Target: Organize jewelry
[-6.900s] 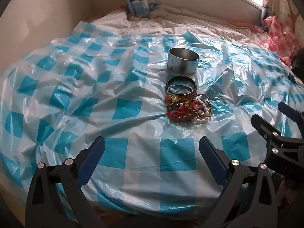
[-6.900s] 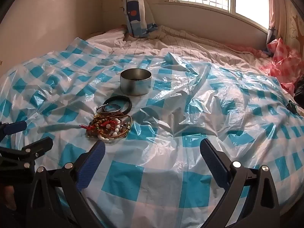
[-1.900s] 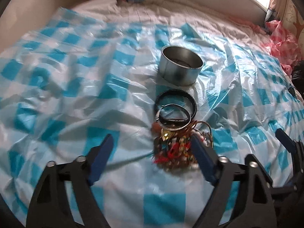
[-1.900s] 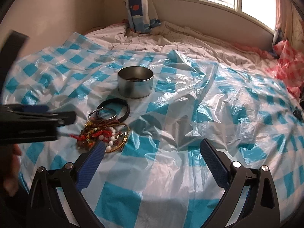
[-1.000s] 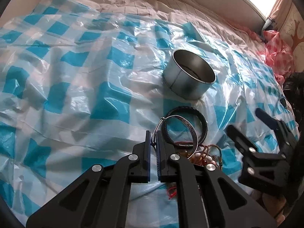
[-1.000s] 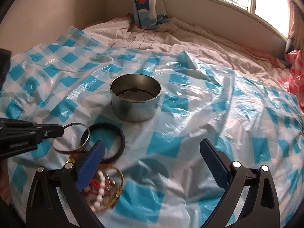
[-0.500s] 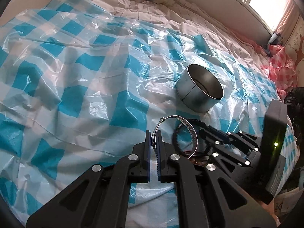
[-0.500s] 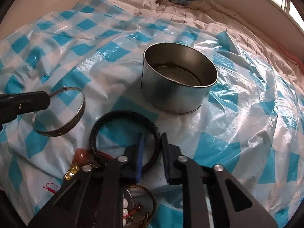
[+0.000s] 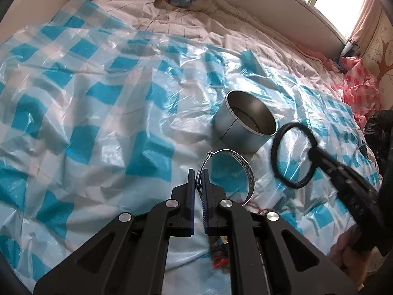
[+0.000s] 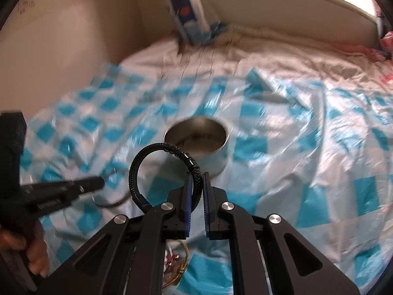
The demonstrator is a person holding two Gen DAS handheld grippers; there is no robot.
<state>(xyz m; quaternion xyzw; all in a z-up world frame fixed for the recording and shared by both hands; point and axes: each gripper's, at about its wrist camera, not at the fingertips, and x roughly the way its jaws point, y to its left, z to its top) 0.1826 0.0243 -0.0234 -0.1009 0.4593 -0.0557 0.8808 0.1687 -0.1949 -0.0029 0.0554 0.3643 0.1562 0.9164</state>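
My left gripper (image 9: 199, 172) is shut on a thin silver bangle (image 9: 242, 166) and holds it above the sheet, just short of the round metal tin (image 9: 242, 132). My right gripper (image 10: 196, 175) is shut on a black braided bracelet (image 10: 149, 154) lifted in front of the tin (image 10: 199, 145). That bracelet also shows in the left wrist view (image 9: 276, 152), held up to the right of the tin. The remaining pile of beaded jewelry (image 10: 175, 265) lies on the sheet under the right gripper and is mostly hidden.
A blue-and-white checked plastic sheet (image 9: 86, 113) covers the bed. A pink checked cloth (image 9: 356, 91) lies at the far right. A wall (image 10: 61, 24) stands at the left and a window sill (image 10: 294, 7) at the back.
My right gripper has lifted the black bracelet off the sheet and raised it toward the tin. My left gripper still holds the silver bangle and has moved slightly nearer the tin.
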